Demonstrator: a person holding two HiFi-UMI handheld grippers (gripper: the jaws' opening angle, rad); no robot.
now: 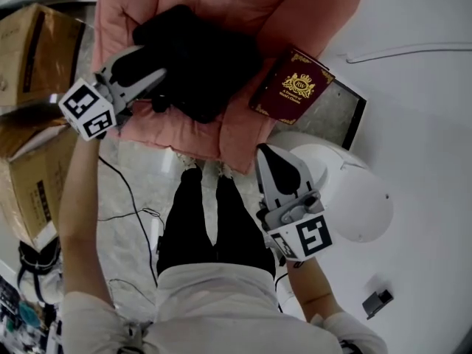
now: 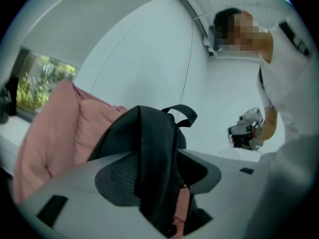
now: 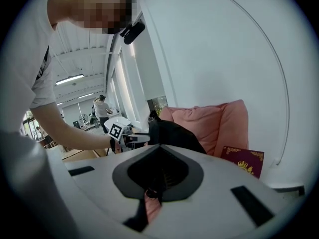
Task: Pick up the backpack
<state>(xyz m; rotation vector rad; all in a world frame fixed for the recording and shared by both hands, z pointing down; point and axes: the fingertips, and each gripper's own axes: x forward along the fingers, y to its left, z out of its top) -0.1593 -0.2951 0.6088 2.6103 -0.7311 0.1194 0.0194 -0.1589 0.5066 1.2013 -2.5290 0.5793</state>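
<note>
Item: black soft fabric backpack [image 1: 199,65]; prob. light, floppy; grab by top loop handle [image 2: 182,114]; left gripper [image 1: 151,65] jaws wide, astride pack, no pinch; right gripper [image 1: 271,155] closed, empty.

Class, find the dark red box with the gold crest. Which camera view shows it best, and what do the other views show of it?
The head view: the dark red box shows its whole crested face from above, at the edge of the pink cushion. The right gripper view shows it only small and low at the right. The left gripper view does not show it.
</note>
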